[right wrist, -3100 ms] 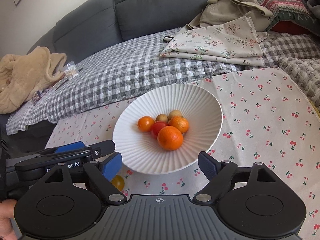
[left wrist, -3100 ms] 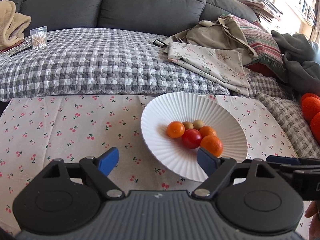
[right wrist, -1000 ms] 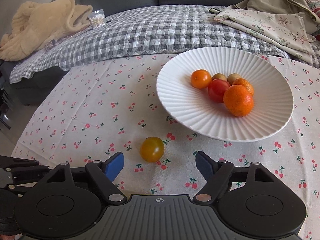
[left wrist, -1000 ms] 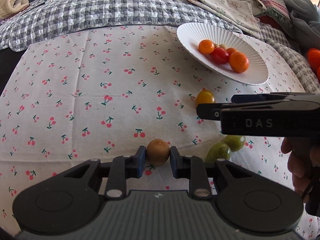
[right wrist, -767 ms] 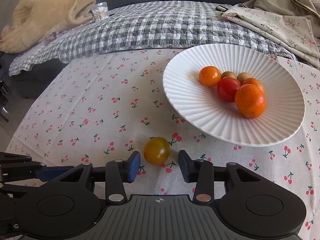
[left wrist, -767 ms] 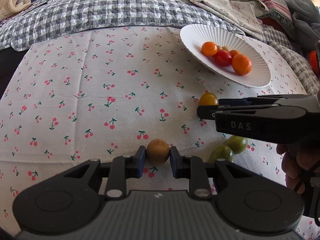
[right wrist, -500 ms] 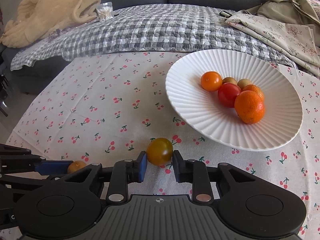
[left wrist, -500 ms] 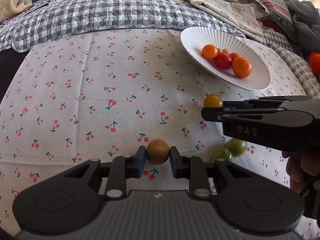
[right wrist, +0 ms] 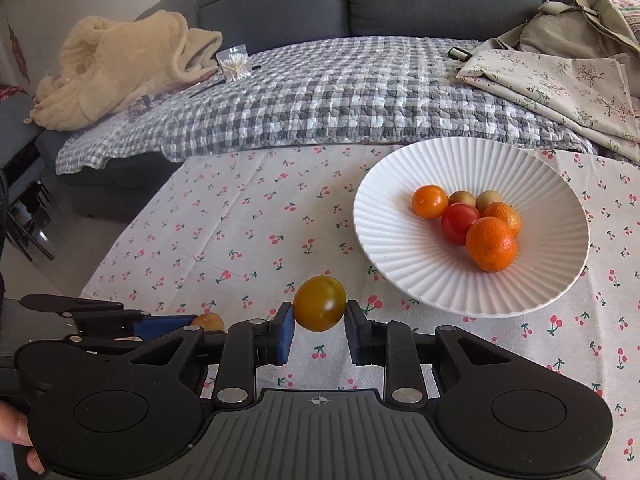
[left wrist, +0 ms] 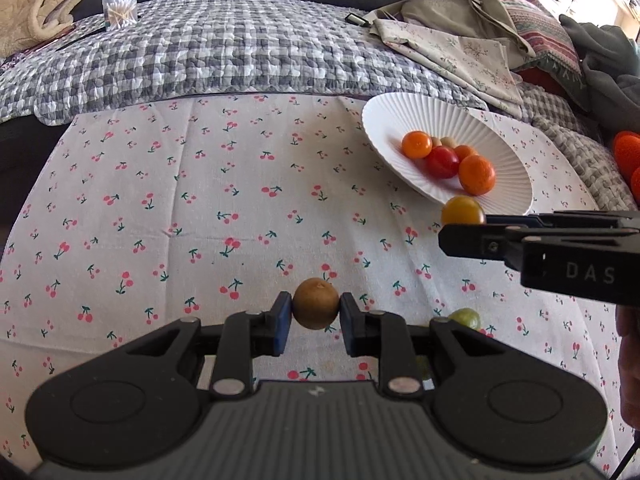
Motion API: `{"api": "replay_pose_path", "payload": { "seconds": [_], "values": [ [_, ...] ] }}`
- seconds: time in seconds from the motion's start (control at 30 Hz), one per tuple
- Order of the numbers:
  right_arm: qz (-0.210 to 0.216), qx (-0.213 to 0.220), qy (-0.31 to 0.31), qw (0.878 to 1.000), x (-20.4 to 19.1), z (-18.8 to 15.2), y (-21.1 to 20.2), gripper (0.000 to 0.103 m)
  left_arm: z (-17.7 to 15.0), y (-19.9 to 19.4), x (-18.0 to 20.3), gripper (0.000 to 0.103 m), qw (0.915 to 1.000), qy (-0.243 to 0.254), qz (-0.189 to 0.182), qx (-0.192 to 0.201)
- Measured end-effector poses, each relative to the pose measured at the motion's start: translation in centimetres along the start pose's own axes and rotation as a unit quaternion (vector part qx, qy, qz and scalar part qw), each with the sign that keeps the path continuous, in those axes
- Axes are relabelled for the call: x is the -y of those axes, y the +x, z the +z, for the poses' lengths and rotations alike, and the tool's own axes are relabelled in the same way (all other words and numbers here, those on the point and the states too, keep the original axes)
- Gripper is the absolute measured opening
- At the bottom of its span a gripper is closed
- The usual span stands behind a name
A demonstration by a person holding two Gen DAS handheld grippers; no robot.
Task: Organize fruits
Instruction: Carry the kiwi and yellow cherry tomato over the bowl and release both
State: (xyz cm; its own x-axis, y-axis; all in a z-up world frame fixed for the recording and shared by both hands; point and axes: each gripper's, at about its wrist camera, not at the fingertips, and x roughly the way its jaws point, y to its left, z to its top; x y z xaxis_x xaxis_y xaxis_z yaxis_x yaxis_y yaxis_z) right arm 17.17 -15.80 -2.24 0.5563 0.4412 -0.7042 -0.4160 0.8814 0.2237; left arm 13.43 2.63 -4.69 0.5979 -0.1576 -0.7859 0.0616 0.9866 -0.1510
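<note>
My left gripper point(left wrist: 315, 318) is shut on a small brown kiwi point(left wrist: 315, 303) and holds it above the cherry-print cloth. My right gripper point(right wrist: 319, 326) is shut on a yellow-brown tomato point(right wrist: 320, 303) and holds it above the cloth, left of and in front of the white ribbed plate point(right wrist: 400, 252). The plate point(left wrist: 384, 120) holds several fruits: an orange tomato point(right wrist: 429, 201), a red tomato point(right wrist: 460, 223), two oranges and two small kiwis. In the left wrist view the right gripper point(left wrist: 464, 224) shows at the right with the tomato point(left wrist: 462, 210). A green fruit point(left wrist: 465, 317) lies on the cloth.
A grey checked quilt point(right wrist: 340, 96) covers the sofa behind the table. Folded floral cloths point(right wrist: 560, 76) lie at the back right, a beige blanket point(right wrist: 116, 64) and a box of cotton swabs point(right wrist: 234, 65) at the back left. Orange items point(left wrist: 628, 152) sit at the far right.
Both grippers have risen from the cloth with their fruit. The right gripper closed on the yellow-brown tomato and lifted it; the left keeps hold of the kiwi.
</note>
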Motion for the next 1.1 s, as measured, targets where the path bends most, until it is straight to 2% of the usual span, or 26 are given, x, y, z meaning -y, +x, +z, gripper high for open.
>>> {"api": "replay_pose_path", "payload": {
  "seconds": [0.13, 0.7, 1.1],
  "values": [
    [0.008, 0.009, 0.007, 1.0, 0.4, 0.5, -1.3, 0.026, 0.2, -0.4, 0.5, 0.024, 0.9998, 0.011, 0.011, 0.012],
    [0.002, 0.036, 0.014, 0.999, 2.6, 1.1, -5.2, 0.026, 1.1, -1.4, 3.4, 0.024, 0.998, 0.034, -0.005, 0.053],
    [-0.043, 0.059, 0.081, 0.994, 8.7, 2.1, -6.8, 0.026, 3.6, -0.1, 7.1, 0.024, 0.9937, 0.079, -0.012, 0.079]
  ]
}}
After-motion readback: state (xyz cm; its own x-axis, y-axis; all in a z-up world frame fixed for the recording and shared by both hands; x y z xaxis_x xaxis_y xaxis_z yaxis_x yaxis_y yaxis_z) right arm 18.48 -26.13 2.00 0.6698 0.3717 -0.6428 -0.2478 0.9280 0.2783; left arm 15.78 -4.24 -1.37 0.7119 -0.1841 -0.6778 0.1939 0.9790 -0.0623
